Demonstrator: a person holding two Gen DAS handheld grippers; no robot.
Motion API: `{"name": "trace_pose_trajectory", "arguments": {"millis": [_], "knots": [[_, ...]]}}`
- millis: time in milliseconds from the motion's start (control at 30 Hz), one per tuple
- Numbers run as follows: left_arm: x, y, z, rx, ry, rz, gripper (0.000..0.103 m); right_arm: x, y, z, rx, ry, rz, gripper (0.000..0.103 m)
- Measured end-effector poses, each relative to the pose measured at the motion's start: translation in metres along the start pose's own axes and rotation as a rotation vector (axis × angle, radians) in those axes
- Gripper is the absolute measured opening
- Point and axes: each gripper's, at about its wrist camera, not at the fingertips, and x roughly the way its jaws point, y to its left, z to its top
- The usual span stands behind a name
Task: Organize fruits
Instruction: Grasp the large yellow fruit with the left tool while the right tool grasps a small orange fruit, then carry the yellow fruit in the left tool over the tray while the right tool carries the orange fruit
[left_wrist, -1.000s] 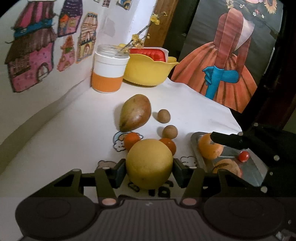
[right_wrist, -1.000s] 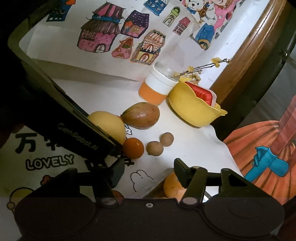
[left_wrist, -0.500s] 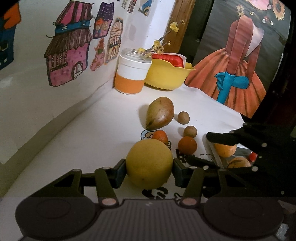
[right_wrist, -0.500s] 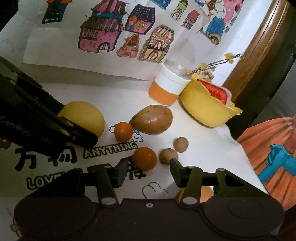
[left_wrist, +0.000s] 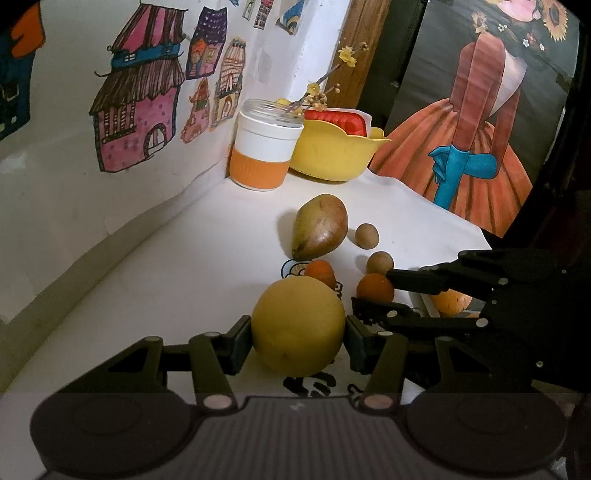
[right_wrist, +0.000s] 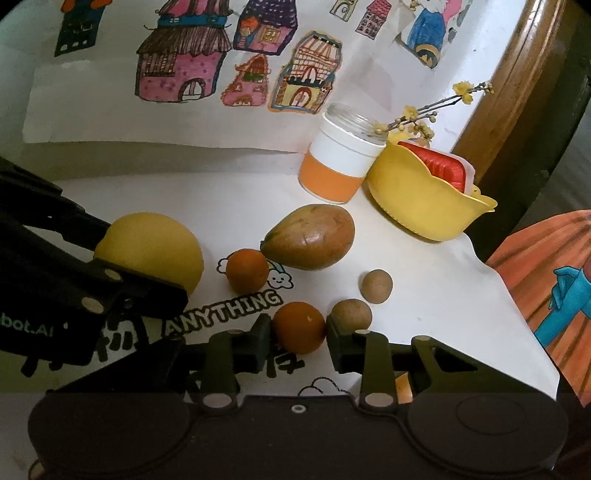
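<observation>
My left gripper is shut on a large yellow round fruit, held low over the white printed tablecloth. From the right wrist, that fruit shows at the left in the left gripper's black fingers. My right gripper is shut on a small orange, one pad on each side of it. In the left wrist view the same orange sits between the right gripper's fingers. A second small orange, a brown-green mango and two small brown round fruits lie loose nearby.
A yellow bowl holding a red item and an orange-and-white cup stand at the back by the wall. An orange fruit shows behind the right gripper, at the right. The table edge falls away at the right.
The left gripper carried the yellow fruit left, away from the other fruit. The right gripper moved forward to the small orange and its fingers narrowed onto it.
</observation>
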Motion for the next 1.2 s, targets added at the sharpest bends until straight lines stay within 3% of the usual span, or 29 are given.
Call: {"name": "trace_pose_trajectory", "arguments": {"millis": [300,633,867,1200], "knots": [[-0.009,-0.006,-0.006,0.015,0.01,0.009,0.057,-0.035,0.02,-0.015,-0.05,-0.034,-0.022,0.033],[-0.023,-0.022,-0.022,0.032,0.037,-0.052,0.057,-0.085,0.03,-0.035,-0.042,-0.075,-0.061,0.033],[-0.025,-0.041,-0.03,0.026,0.063,-0.099,0.057,-0.11,0.021,-0.052,0.02,-0.084,-0.103,0.034],[-0.025,-0.08,-0.033,0.06,0.05,-0.148,0.057,-0.13,-0.019,-0.086,0.134,-0.062,-0.253,0.034]]}}
